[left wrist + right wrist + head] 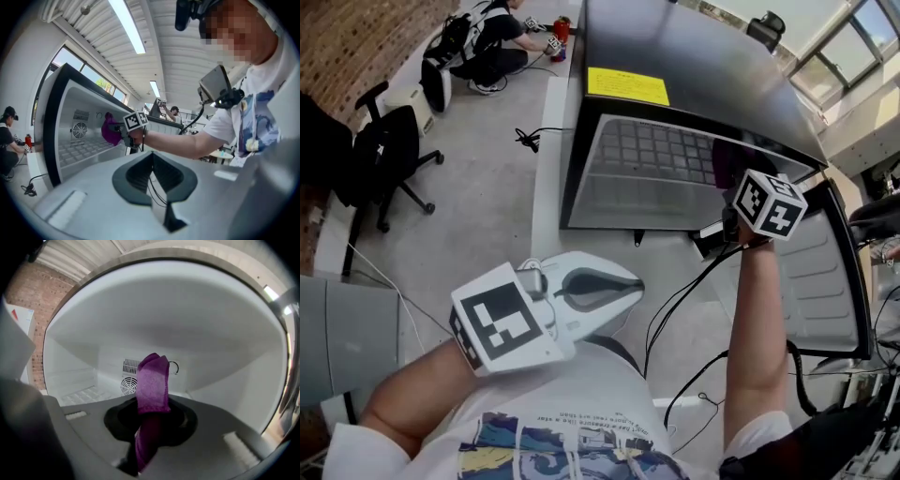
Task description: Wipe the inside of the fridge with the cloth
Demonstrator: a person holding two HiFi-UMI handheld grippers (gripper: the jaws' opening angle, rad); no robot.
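Observation:
The black fridge (694, 66) stands open, its white inside (656, 169) facing me. My right gripper (742, 190), under its marker cube, is at the right of the opening and shut on a purple cloth (732, 156). In the right gripper view the cloth (152, 380) sticks up from the gripper (151, 405) in front of the white back wall (197, 333) and a round fan vent (127, 386), touching neither. My left gripper (630, 282) hangs shut and empty near my chest, outside the fridge. In its own view the left gripper (152, 157) looks towards the cloth (111, 132).
The fridge door (830, 281) swings open at the right. Black cables (675, 300) trail on the floor before the fridge. An office chair (389, 155) stands at the left, and a person (492, 42) crouches far back. A yellow label (626, 86) sits on the fridge top.

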